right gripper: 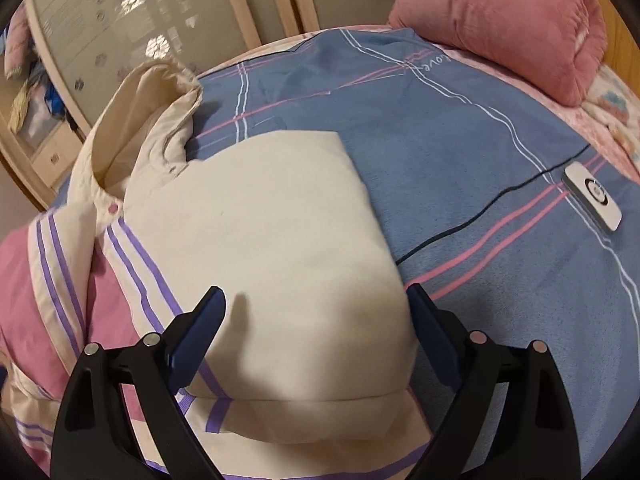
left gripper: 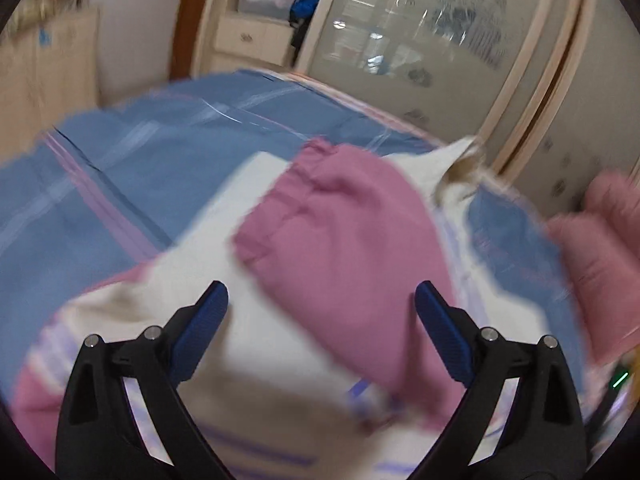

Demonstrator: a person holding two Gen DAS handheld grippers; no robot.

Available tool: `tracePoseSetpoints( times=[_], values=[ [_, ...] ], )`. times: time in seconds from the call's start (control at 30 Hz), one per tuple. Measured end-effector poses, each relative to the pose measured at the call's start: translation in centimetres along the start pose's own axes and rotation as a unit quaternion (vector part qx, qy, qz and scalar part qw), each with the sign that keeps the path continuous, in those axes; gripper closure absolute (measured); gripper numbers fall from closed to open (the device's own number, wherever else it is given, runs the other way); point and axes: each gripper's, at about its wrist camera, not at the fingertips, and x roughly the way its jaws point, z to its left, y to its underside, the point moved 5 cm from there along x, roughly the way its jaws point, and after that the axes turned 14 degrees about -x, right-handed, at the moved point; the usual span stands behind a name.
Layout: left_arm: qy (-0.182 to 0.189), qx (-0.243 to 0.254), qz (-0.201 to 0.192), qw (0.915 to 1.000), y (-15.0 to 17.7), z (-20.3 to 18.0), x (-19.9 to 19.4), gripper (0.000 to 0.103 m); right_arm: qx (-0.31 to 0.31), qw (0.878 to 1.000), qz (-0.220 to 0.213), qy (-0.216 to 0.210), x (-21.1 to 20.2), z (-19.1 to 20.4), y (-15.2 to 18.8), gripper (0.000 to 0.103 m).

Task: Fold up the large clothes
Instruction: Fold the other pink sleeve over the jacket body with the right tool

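A cream padded jacket (right gripper: 256, 216) with pink panels and purple stripes lies on a blue blanket (right gripper: 460, 128) on the bed. Its cream side is folded over the body and its hood (right gripper: 148, 120) points away from me. In the left wrist view a pink sleeve (left gripper: 344, 236) lies folded across the cream body (left gripper: 224, 264); that view is blurred. My left gripper (left gripper: 320, 300) is open and empty just above the sleeve. My right gripper (right gripper: 316, 304) is open and empty over the folded cream panel.
A white controller (right gripper: 592, 196) with a black cord (right gripper: 480, 212) lies on the blanket at the right. A pink quilt (right gripper: 508, 20) is piled at the bed's far right. A wardrobe with frosted doors (left gripper: 420, 40) stands beyond the bed.
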Motion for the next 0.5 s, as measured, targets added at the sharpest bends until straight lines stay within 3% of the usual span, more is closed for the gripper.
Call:
tracePoseSetpoints(
  times=[0.07, 0.1, 0.13, 0.17, 0.2, 0.3, 0.4, 0.5],
  values=[
    [0.016, -0.012, 0.034, 0.9992, -0.2, -1.4, 1.9, 0.009, -0.009, 1.0, 0.002, 0.004, 0.0, 0.2, 0.0, 0.012],
    [0.034, -0.016, 0.051, 0.998, 0.0, -2.9, 2.6, 0.016, -0.009, 1.0, 0.001, 0.002, 0.0, 0.1, 0.0, 0.012],
    [0.056, -0.015, 0.06, 0.9965, 0.4, -3.8, 2.7, 0.02, -0.005, 1.0, 0.0, -0.002, -0.1, -0.1, 0.0, 0.012],
    [0.111, 0.002, 0.082, 0.9905, 1.5, -6.2, 2.4, 0.022, 0.004, 1.0, -0.001, -0.01, -0.1, -0.4, -0.1, 0.012],
    [0.151, 0.037, 0.096, 0.9831, 2.9, -8.3, 1.7, 0.022, 0.014, 1.0, -0.003, -0.014, -0.2, -0.8, -0.1, 0.012],
    [0.201, 0.158, 0.121, 0.9591, 7.3, -12.8, -0.2, 0.022, 0.053, 0.998, -0.021, -0.017, -0.7, -2.3, -0.2, 0.012],
    [0.197, 0.19, 0.114, 0.9551, 8.8, -13.4, -0.9, 0.018, 0.104, 0.989, -0.082, -0.06, -3.0, -3.8, -0.7, 0.011],
    [0.159, 0.175, 0.077, 0.9686, 7.8, -11.6, -1.0, 0.01, 0.119, 0.98, -0.134, -0.083, -5.0, -4.2, -1.1, 0.011]
  ],
)
